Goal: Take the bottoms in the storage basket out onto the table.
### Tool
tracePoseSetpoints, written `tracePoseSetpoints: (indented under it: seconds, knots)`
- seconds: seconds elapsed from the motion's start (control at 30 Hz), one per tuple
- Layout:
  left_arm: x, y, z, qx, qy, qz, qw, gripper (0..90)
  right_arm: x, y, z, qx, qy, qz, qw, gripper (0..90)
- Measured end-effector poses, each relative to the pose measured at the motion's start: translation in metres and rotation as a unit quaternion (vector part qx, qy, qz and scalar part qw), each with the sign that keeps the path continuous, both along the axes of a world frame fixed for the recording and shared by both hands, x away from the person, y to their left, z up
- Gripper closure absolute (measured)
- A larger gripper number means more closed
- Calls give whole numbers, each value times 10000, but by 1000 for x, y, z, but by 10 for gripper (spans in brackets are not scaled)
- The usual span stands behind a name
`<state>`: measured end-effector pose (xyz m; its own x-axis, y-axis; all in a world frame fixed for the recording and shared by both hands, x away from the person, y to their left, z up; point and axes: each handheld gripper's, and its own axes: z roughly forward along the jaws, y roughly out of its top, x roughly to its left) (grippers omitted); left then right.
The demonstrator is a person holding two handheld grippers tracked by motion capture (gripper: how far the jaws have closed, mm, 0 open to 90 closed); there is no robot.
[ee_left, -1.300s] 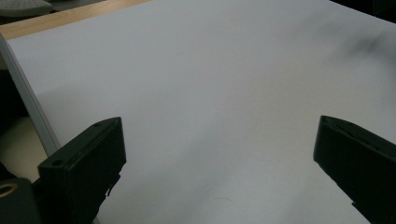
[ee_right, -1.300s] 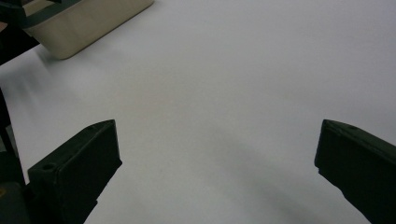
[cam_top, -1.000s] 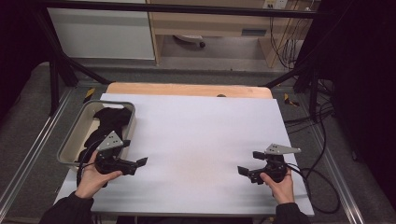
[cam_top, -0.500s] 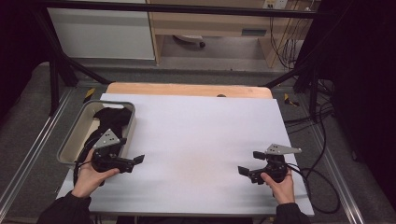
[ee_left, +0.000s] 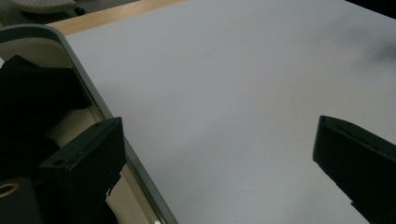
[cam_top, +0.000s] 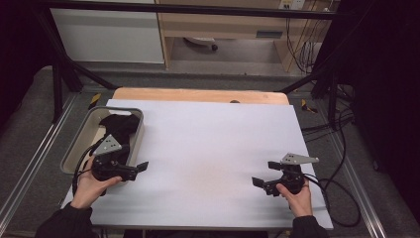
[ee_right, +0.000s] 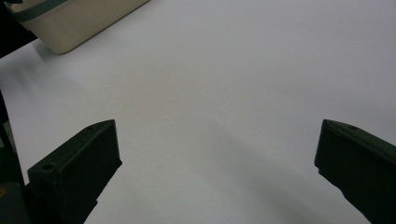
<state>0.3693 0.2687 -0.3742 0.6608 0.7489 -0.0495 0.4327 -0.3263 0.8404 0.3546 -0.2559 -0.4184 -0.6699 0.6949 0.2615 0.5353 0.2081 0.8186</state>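
1. Toward the lower left of the high view, the left gripper (cam_top: 141, 167) sits in the person's left hand (cam_top: 89, 186), just beside the near right corner of the grey tray (cam_top: 79, 141).
2. Its jaws stand wide apart with nothing between them; in the left gripper view one jaw hangs over the tray's rim (ee_left: 88, 100) and the other over the white table sheet (ee_left: 224, 93).
3. A black cloth (cam_top: 119, 128) lies bunched inside the tray, at mid left of the high view, reaching from the far end toward the gripper.
4. At lower right of the high view, the right gripper (cam_top: 257, 182) is held low over the sheet, well apart from the tray.
5. Its jaws also gape, empty, with bare sheet between them; the tray's corner (ee_right: 74, 23) shows at the upper left of the right gripper view.
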Motion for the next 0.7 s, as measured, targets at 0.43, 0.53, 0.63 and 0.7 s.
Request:
tracePoseSetpoints:
  seconds: [0.43,0.53,0.63,0.7]
  knots:
    - [4,9,4,27,48,174,9998,26,0,0,0,-23,2,-9,10000,6]
    - [5,11,4,34,50,224,9997,27,0,0,0,-30,0,-5,10000,6]
    - [6,12,5,23,49,242,9997,28,0,0,0,-29,-6,-10,10000,6]
    - [6,13,6,35,52,265,9996,28,0,0,0,-40,-2,-9,10000,6]
